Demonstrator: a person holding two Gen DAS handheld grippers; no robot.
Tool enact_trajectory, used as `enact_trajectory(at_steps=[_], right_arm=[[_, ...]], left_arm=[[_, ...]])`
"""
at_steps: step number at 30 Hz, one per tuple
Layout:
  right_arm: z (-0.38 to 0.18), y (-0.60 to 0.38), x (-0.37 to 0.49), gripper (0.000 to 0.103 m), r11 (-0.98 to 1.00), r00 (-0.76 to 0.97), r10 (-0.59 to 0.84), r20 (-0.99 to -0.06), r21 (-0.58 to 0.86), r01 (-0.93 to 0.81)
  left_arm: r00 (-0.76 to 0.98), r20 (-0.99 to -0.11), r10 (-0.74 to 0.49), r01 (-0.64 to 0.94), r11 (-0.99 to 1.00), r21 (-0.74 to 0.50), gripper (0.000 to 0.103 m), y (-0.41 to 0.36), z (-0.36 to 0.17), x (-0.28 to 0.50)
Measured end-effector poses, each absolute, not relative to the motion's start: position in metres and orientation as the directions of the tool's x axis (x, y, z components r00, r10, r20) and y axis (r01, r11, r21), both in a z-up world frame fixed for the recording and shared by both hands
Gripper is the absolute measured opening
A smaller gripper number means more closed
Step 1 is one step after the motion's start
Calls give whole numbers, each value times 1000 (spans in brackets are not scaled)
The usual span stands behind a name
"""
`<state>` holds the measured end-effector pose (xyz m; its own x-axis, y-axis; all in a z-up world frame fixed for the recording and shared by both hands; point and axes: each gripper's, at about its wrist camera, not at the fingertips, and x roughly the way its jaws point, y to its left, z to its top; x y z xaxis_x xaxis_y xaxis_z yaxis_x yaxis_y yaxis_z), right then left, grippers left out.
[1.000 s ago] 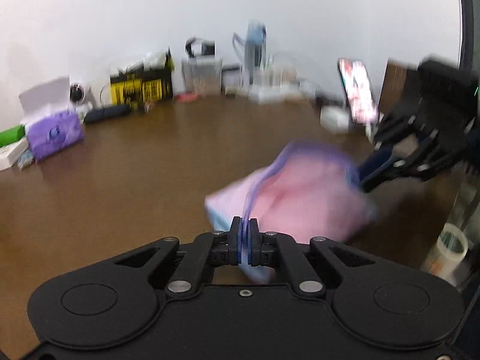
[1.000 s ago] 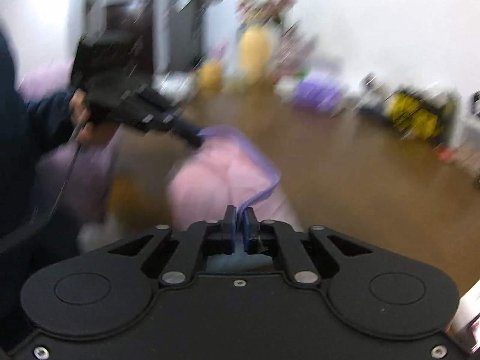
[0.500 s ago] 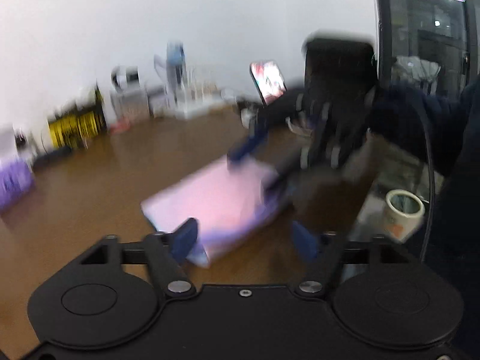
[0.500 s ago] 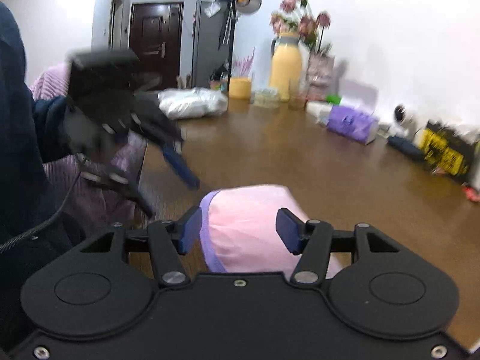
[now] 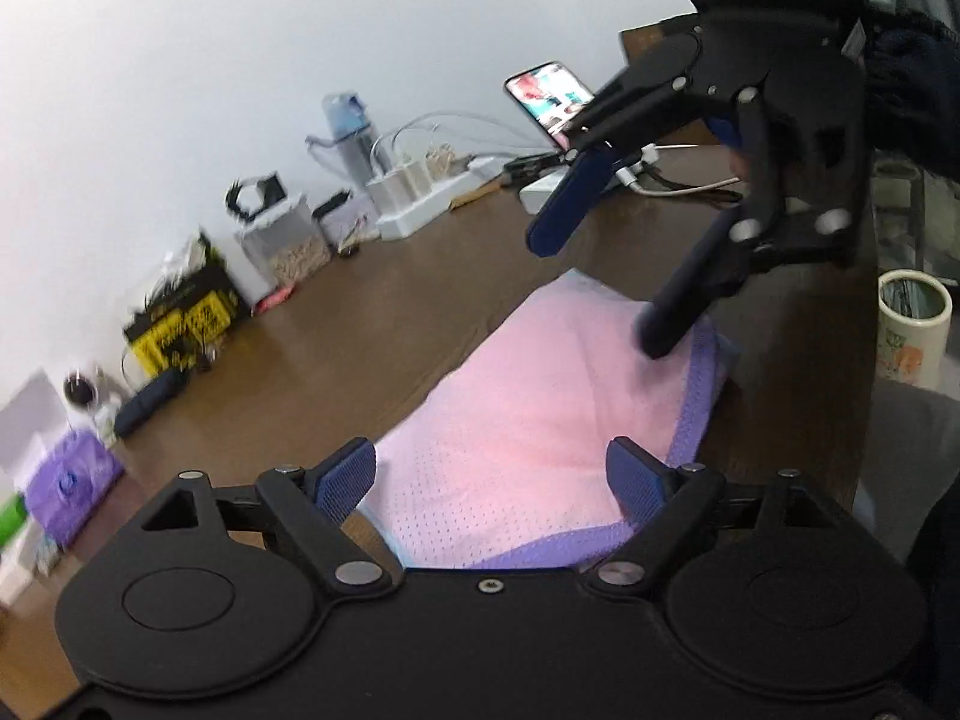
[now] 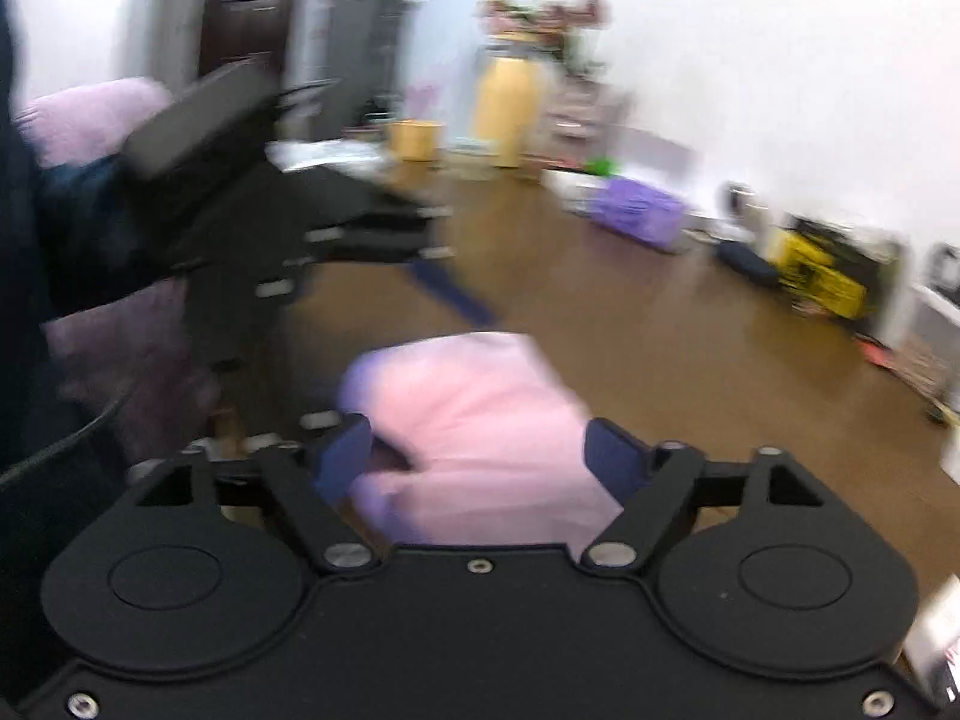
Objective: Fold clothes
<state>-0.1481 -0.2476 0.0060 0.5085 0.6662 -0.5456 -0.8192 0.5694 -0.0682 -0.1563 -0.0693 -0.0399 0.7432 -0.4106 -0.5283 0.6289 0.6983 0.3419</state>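
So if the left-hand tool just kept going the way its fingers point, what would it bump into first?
Most likely the pink garment lying folded on the brown table. The left gripper is open and tilted downward, with the cloth right ahead between its fingers. How far off the cloth lies is hard to judge.

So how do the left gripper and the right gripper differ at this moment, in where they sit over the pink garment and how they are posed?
The left gripper sits low at the near edge of the pink garment; the right gripper hangs higher over its far end. One right finger tips down onto the garment's purple-trimmed corner; the left fingers straddle the cloth without pressing on it. Shared: both have just been opening, stand wide and hold nothing.
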Motion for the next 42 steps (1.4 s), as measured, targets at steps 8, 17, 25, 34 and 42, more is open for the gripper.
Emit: enact_trajectory(at_steps=[8, 17, 25, 34, 42], right_arm=[[-21, -232, -158, 88, 591, 498, 605, -621, -69, -804], [-17, -240, -125, 88, 667, 547, 534, -645, -76, -741], [-16, -261, -55, 93, 728, 577, 484, -657, -64, -683], [-12, -273, -42, 97, 763, 621, 493, -610, -40, -645], [15, -288, -90, 97, 820, 704, 454, -545, -54, -570]], left_arm=[[709, -578, -403, 623, 742, 247, 89, -64, -35, -151], [675, -619, -400, 639, 737, 220, 89, -76, -28, -96], [628, -675, -387, 654, 733, 189, 89, -96, -24, -24], [662, -661, -354, 583, 797, 158, 89, -103, -16, -26], [798, -561, -219, 355, 924, 144, 96, -100, 17, -87]])
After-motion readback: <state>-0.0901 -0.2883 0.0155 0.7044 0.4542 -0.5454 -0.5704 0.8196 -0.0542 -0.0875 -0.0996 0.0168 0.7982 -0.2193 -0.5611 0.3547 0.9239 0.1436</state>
